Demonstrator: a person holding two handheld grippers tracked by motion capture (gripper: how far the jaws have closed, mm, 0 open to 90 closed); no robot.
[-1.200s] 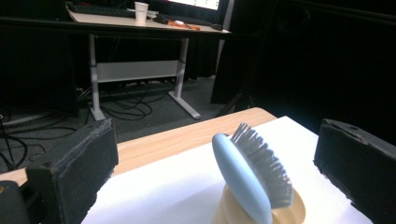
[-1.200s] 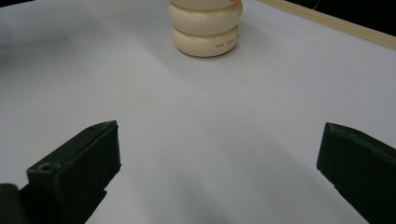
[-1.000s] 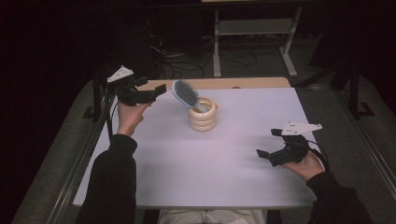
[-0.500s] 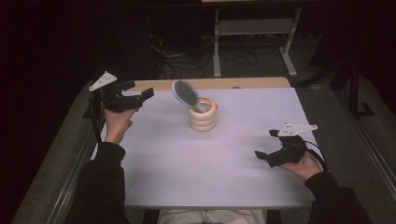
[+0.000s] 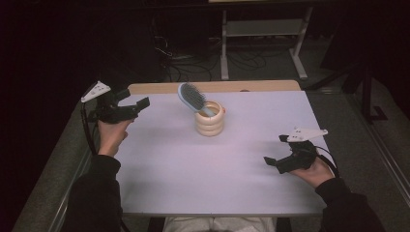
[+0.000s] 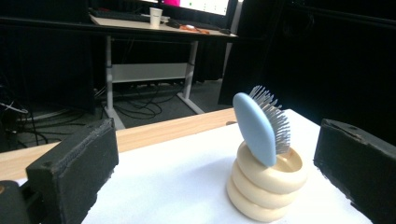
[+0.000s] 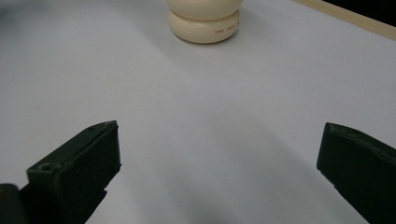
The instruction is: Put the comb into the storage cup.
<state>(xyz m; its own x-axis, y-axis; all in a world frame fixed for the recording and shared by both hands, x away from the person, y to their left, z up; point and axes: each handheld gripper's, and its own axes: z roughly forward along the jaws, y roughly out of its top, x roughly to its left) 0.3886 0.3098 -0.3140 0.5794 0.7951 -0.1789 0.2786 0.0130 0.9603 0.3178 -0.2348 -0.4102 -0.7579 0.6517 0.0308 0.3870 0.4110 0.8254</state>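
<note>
Pulling back toward the table's left edge over the last second, the left gripper [image 5: 138,107] now hangs well clear of the cream ringed ceramic holder [image 5: 210,119], its jaws spread wide and holding nothing. Ahead of those jaws the pale blue oval hairbrush [image 6: 259,128] stands handle-down in the holder, tilted, resting on its own, so the placing looks finished. Farther off, the right gripper [image 5: 273,164] has barely shifted, released and empty, low over the white table [image 5: 193,179].
</note>
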